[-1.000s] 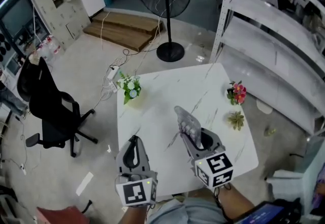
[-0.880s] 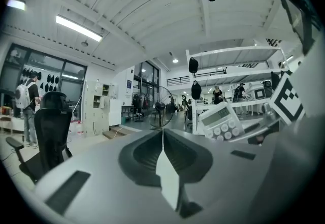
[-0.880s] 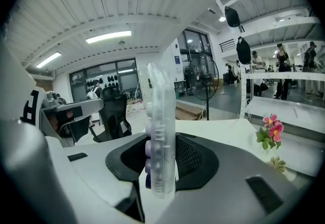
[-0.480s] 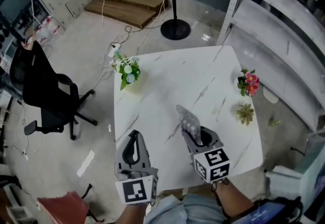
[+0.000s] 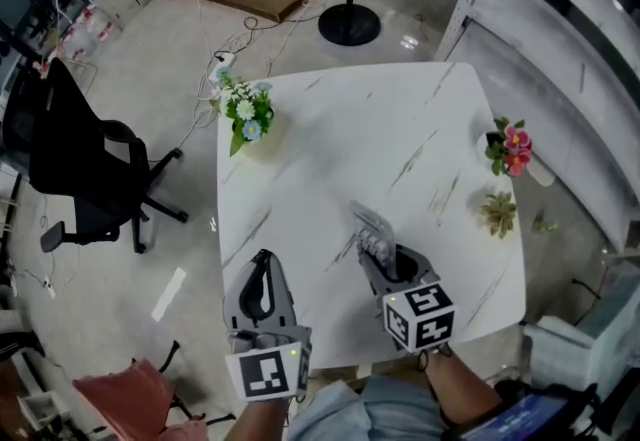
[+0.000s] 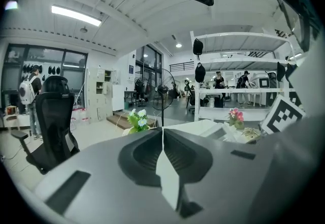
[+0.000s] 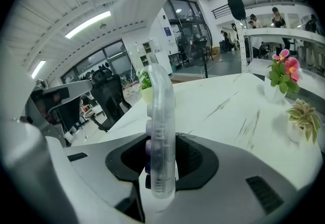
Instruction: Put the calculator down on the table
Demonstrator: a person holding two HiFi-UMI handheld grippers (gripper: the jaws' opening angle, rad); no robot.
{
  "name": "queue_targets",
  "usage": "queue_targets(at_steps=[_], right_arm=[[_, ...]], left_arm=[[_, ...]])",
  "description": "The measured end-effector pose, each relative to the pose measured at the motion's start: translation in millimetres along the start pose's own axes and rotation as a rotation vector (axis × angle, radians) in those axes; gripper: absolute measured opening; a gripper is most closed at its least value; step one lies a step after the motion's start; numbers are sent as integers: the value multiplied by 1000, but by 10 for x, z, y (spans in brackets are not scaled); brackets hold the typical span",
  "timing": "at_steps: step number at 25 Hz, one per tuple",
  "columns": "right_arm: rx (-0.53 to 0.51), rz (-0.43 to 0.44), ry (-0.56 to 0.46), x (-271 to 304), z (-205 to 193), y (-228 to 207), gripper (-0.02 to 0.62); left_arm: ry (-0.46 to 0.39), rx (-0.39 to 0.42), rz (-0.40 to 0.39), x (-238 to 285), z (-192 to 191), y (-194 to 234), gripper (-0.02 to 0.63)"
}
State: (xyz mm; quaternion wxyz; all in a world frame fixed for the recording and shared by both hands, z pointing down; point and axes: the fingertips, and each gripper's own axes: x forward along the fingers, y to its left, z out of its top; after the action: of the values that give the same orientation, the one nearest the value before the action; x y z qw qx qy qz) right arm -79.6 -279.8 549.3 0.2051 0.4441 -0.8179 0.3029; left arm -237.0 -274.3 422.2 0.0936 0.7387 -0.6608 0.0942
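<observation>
**Sinking toward the near edge, calculator still clamped in my right jaws**

Both my hands have come down over the last second. In the head view the white, grey-veined square table (image 5: 330, 149) now fills more of the picture than it did. My right gripper (image 5: 385, 264) has tipped its nose further toward the top. I read this as the lowering step, with the set-down not yet done. No view tells me whether the calculator's far end has met the surface.

My right jaws have not altered. They stand about half parted, pads pressed on the two faces of the clear plastic calculator with lilac keys (image 7: 160, 131), holding it by its lower end. It sits over the near part of the table, a little right of the middle of the near edge. It is well apart from the pot of white and blue flowers (image 5: 243, 114) at the far left corner. It is also well clear of the pink flowers (image 5: 512, 147) and the small green plant (image 5: 497, 212) along the right edge.

My left gripper (image 5: 262, 264) hangs over the near left corner, jaws closed flat on each other with nothing between them.

In the right gripper view the calculator is a thin slab seen edge-on, sticking up out of my jaws. Its casing is see-through, and rounded keys bulge from its left face. The plastic looks slick to me. I judge it needs laying flat before I let go, or it could topple off its edge.
</observation>
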Motion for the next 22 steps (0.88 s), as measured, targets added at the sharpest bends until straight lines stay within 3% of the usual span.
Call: queue_targets(at_steps=[22], right_arm=[[205,2,80,330,-117,-258,152]], left_arm=[[60,-23,10,308,-183,99,14]])
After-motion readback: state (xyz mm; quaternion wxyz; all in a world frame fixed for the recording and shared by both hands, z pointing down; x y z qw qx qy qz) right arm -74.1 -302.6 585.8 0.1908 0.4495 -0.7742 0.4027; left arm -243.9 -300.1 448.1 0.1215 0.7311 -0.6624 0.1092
